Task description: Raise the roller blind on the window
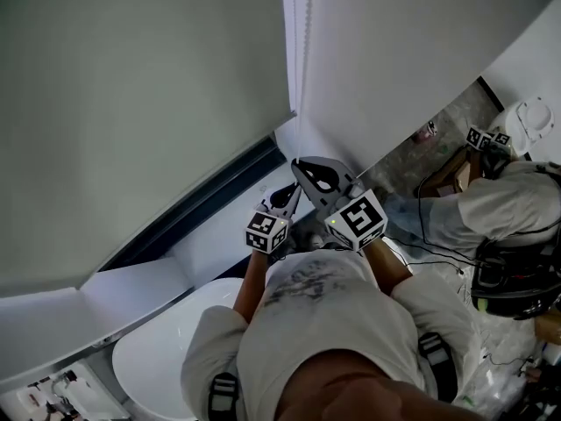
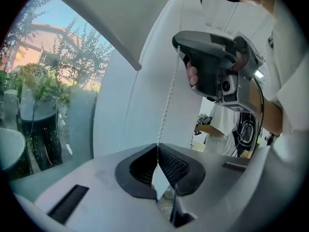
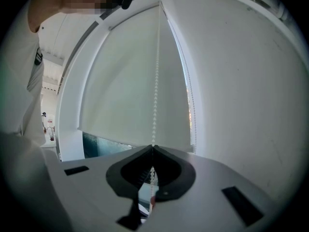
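Observation:
The pale roller blind [image 1: 131,103] hangs over most of the window, with a dark strip of glass [image 1: 202,209] showing under its bottom edge. A white bead chain [image 1: 304,24] runs down the blind's right side. My left gripper [image 1: 285,198] is shut on the bead chain [image 2: 166,105], which rises straight from the closed jaw tips. My right gripper [image 1: 302,169] sits just above and to the right of the left one, also shut on the bead chain [image 3: 155,81]. In the right gripper view the blind [image 3: 125,81] fills the frame above a glass strip [image 3: 104,146].
A white basin [image 1: 166,340] lies below the sill at lower left. A white wall [image 1: 403,51] flanks the window on the right. Another person [image 1: 491,204] with cables stands at the far right. Trees and a building [image 2: 48,76] show outside.

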